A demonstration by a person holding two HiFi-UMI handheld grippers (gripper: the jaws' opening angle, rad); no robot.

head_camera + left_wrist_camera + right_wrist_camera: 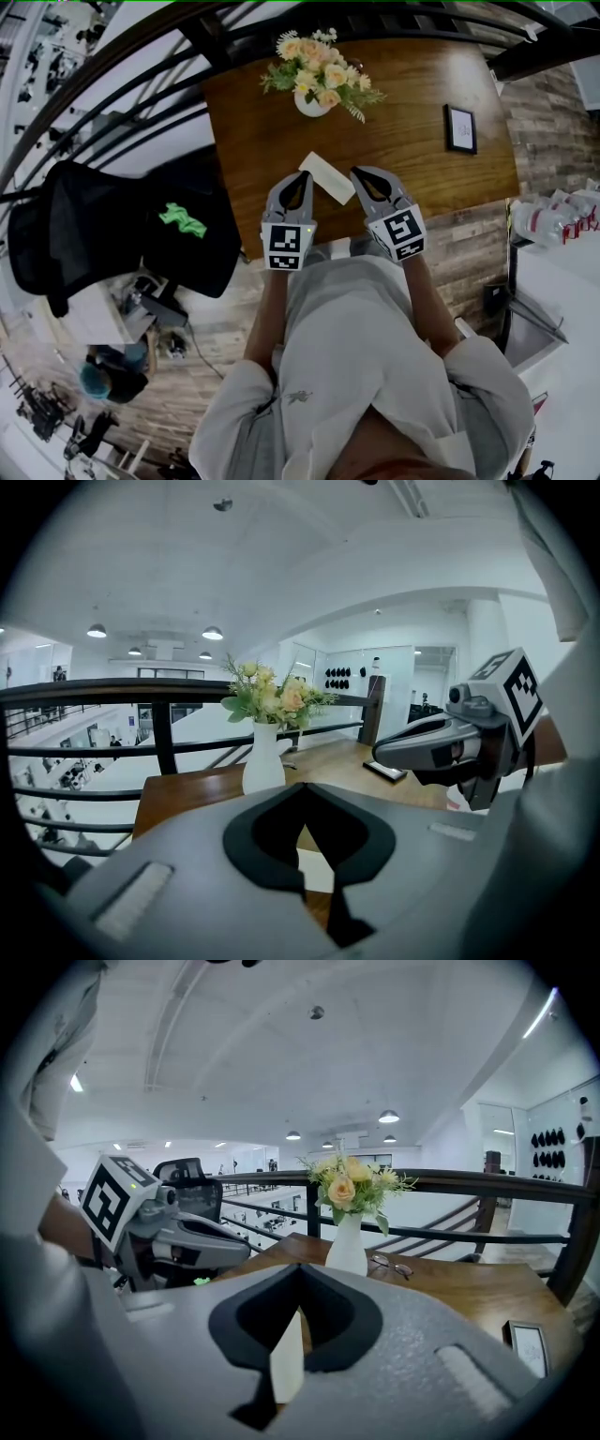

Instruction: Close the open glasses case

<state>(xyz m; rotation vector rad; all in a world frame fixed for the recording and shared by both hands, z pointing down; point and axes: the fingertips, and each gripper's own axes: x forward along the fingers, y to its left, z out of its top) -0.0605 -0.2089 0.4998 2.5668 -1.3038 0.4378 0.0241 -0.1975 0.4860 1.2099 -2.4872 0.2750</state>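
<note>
Now: looking down on a brown wooden surface [412, 84]. Noting a white vase of pale flowers [317, 80] standing at its far side.

Holding the left gripper [300, 180] and the right gripper [361, 176] low over the near part of the surface. Seeing both sets of jaw tips pressed together in their own views, clamping nothing.

Locating the white glasses case [326, 176] lying flat and aslant on the surface between the two grippers, right end just beside the right gripper's tip. Glimpsing a narrow white face of it through the hollow behind the right gripper's closed tips.

Not managing to tell lid up from lid down. Fitting equally a case waiting to be shut and one already shut.

Judging good practice here:
- Reading the seam along the long edge before any contact.
- Bracing one end with a closed gripper.
- Directing any press straight down over the lid's middle, not a corner, to avoid skidding or tipping a light case.

Spotting a small dark frame [459, 128] off to the right, and spectacles [394, 1265] lying by the vase, outside the case.

Finding no readable brand or label. Frame print too small. Gripper cubes carrying only square black-and-white markers.
</note>
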